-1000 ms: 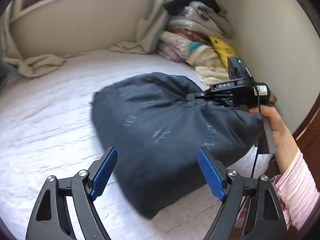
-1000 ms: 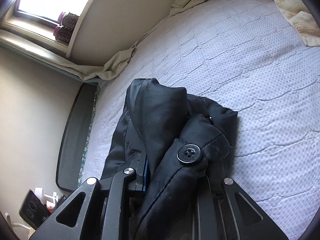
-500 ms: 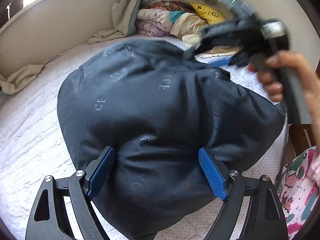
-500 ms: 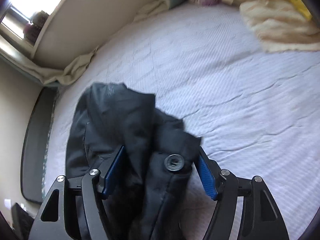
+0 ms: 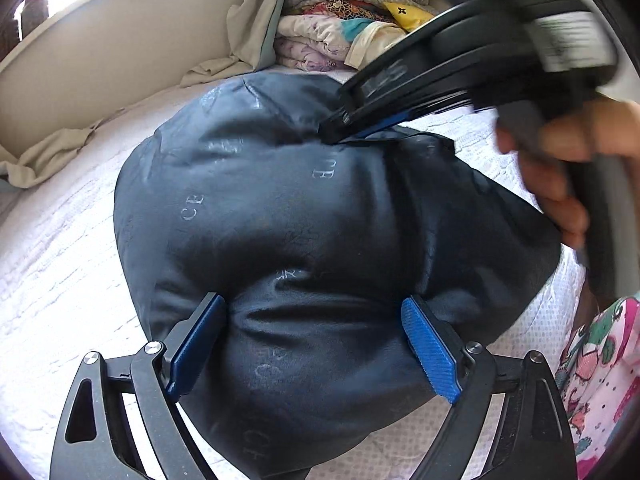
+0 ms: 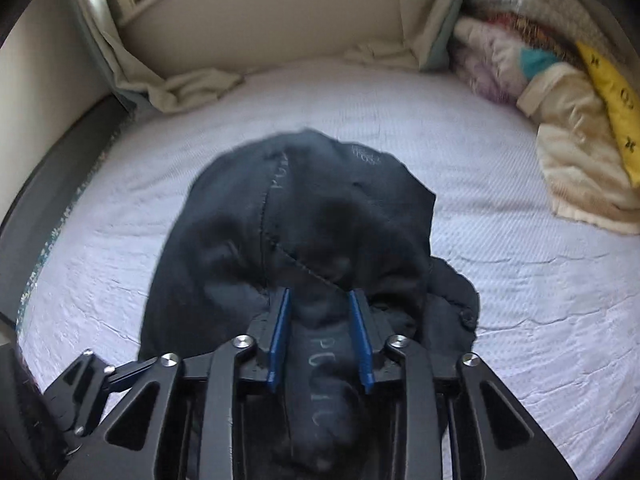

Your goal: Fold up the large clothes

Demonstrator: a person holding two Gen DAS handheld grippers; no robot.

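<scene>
A dark navy padded jacket [image 5: 300,208] lies bunched on the white bed sheet [image 5: 60,260]. My left gripper [image 5: 314,332] straddles its near bulge. The jaws stand wide and are still opening, with the fabric swelling between the blue pads [image 5: 428,348]. In the left wrist view my right gripper [image 5: 344,128], held by a hand [image 5: 560,184], bites the jacket's far edge. In the right wrist view the right gripper [image 6: 320,332] is closing on a fold of the jacket [image 6: 312,208], and the lettered fabric is squeezed between its pads.
A pile of folded bedding and clothes [image 5: 340,28] is stacked at the far right corner against the wall. A beige cloth [image 5: 48,152] lies along the bed's far edge. A dark bed frame [image 6: 48,184] runs on the left. The person's pink patterned clothing [image 5: 600,360] is at right.
The right gripper let go of the buttoned part, swung across and closed again on another fold. The left gripper came down over the jacket's bulge.
</scene>
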